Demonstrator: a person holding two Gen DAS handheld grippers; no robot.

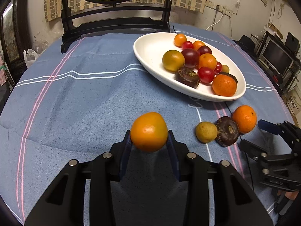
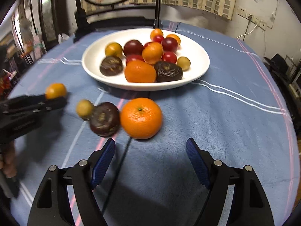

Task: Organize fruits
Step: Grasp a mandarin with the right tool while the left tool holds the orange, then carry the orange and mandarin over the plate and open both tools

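My left gripper (image 1: 149, 137) is shut on a small orange fruit (image 1: 149, 131), held above the blue cloth; it also shows in the right wrist view (image 2: 55, 90). The white oval plate (image 1: 150, 49) holds several fruits and lies ahead to the right. On the cloth lie a mandarin (image 2: 141, 117), a dark purple fruit (image 2: 104, 119) and a small yellow-green fruit (image 2: 84, 108), close together. My right gripper (image 2: 150, 150) is open and empty, just short of the mandarin. The right gripper also shows at the right edge of the left wrist view (image 1: 254, 133).
A dark wooden stand with a round screen (image 1: 116, 24) stands at the table's back edge. The blue striped tablecloth (image 1: 75, 103) covers the round table. Shelves and a monitor (image 1: 278, 58) stand beyond the right edge.
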